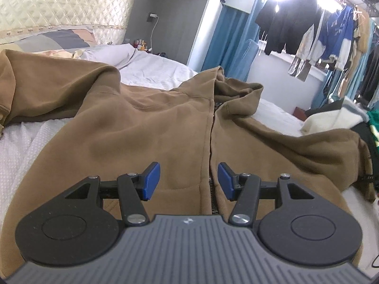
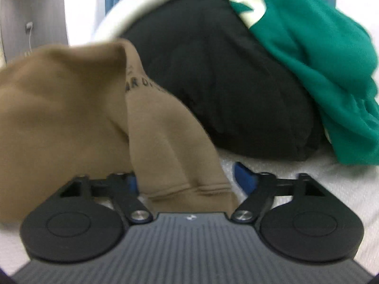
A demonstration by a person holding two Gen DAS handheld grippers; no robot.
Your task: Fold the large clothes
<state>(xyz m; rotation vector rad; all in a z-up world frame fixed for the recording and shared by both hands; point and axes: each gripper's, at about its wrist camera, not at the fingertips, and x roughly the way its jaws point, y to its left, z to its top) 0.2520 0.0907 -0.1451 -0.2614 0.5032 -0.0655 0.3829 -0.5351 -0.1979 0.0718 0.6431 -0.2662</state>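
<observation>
While the brown fleece zip hoodie (image 1: 146,123) lies spread on the white textured bedsheet (image 1: 21,146), the left gripper (image 1: 188,181) hovers half-open and empty over its zipper at lower centre. The right gripper (image 2: 184,182) straddles the ribbed sleeve cuff (image 2: 189,189); whether it pinches, I cannot tell. Black (image 2: 225,82) and green garments (image 2: 319,59) pile behind.

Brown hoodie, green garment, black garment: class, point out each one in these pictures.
Brown hoodie (image 1: 146,127): left wrist view, front panel left of the zipper.
Green garment (image 2: 315,47): right wrist view, its upper fold.
Black garment (image 2: 236,90): right wrist view, middle of the mound.
</observation>
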